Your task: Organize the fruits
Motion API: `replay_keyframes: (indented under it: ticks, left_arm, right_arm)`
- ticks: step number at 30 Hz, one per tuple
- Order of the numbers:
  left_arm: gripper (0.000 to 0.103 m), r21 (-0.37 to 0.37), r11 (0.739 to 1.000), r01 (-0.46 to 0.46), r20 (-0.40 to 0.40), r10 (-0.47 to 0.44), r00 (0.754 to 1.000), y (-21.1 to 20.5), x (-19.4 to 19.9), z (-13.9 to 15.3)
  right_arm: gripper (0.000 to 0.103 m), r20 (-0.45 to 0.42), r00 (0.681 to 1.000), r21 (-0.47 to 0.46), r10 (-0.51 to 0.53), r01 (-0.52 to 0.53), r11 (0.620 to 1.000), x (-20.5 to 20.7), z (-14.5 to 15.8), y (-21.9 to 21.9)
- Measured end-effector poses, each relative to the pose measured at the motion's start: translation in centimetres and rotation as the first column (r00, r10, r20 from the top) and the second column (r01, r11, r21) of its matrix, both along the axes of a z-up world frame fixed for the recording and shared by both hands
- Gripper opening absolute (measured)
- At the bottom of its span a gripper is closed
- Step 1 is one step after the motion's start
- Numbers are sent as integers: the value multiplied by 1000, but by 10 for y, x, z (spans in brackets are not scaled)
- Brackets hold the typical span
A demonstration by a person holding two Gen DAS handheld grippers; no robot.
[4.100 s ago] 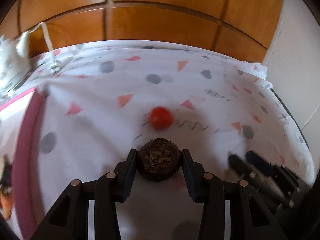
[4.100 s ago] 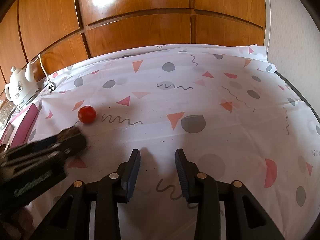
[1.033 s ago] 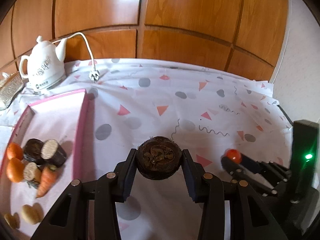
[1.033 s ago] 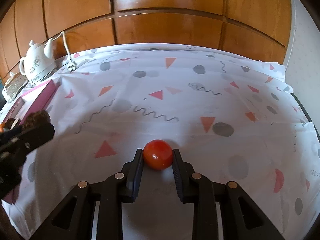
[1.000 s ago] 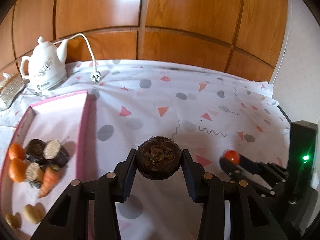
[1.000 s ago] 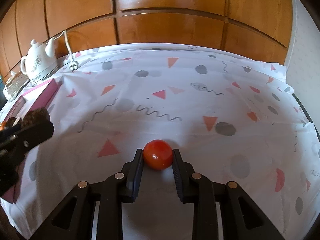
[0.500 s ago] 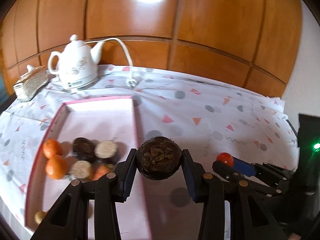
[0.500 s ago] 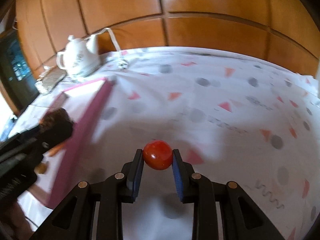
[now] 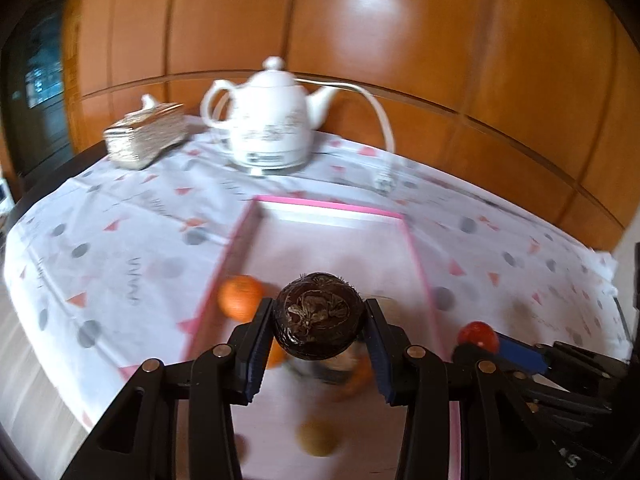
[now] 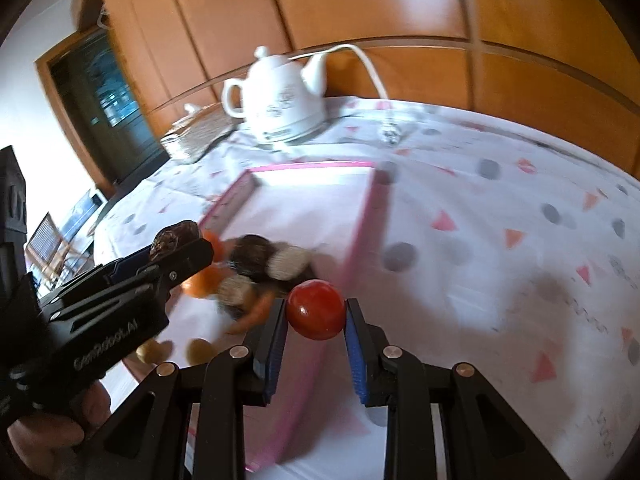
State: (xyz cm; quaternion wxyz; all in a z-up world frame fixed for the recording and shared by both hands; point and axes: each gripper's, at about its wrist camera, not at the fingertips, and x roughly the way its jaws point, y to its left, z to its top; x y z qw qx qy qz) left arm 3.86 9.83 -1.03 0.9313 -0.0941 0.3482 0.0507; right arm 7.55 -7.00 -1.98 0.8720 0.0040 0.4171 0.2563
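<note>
My left gripper (image 9: 318,328) is shut on a dark brown hairy fruit (image 9: 318,322) and holds it above the pink-rimmed tray (image 9: 332,205). My right gripper (image 10: 316,318) is shut on a red tomato (image 10: 316,310) and holds it over the tray's right rim (image 10: 360,232). The tray holds oranges (image 9: 240,296), dark cut pieces (image 10: 250,258), a carrot (image 10: 256,314) and small yellowish fruits (image 10: 198,350). The left gripper with its fruit also shows in the right wrist view (image 10: 176,240). The tomato also shows in the left wrist view (image 9: 478,336).
A white kettle (image 9: 274,128) with a cord and plug (image 9: 384,184) stands behind the tray. A woven box (image 9: 146,142) sits to its left. The patterned tablecloth (image 10: 500,240) covers the table; wooden panels stand behind.
Both grippers have moved left with their fruits, from the open tablecloth to over the tray. The kettle and the woven box now sit nearer the middle of both views.
</note>
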Motion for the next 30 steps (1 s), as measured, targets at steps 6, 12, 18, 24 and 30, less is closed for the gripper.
replay_keyframes:
  ticks: [6, 12, 18, 24, 30]
  left_arm:
    - [44, -6, 998, -58, -26, 58, 998, 24, 2, -9]
    - [44, -3, 998, -57, -63, 57, 996, 16, 7, -21]
    - [51, 16, 998, -54, -52, 55, 997, 8, 4, -21]
    - [55, 29, 997, -65, -31, 66, 997, 7, -1, -14]
    - [66, 30, 996, -78, -11, 78, 997, 5, -14, -6]
  right_arm:
    - [29, -19, 999, -18, 35, -36, 999, 10, -8, 29]
    - [30, -47, 998, -47, 40, -42, 998, 11, -20, 36]
    - [31, -49, 998, -40, 25, -27, 999, 11, -23, 29]
    - [36, -38, 999, -22, 11, -12, 1000, 6, -20, 27]
    - [36, 28, 997, -40, -74, 75, 996, -10, -10, 17]
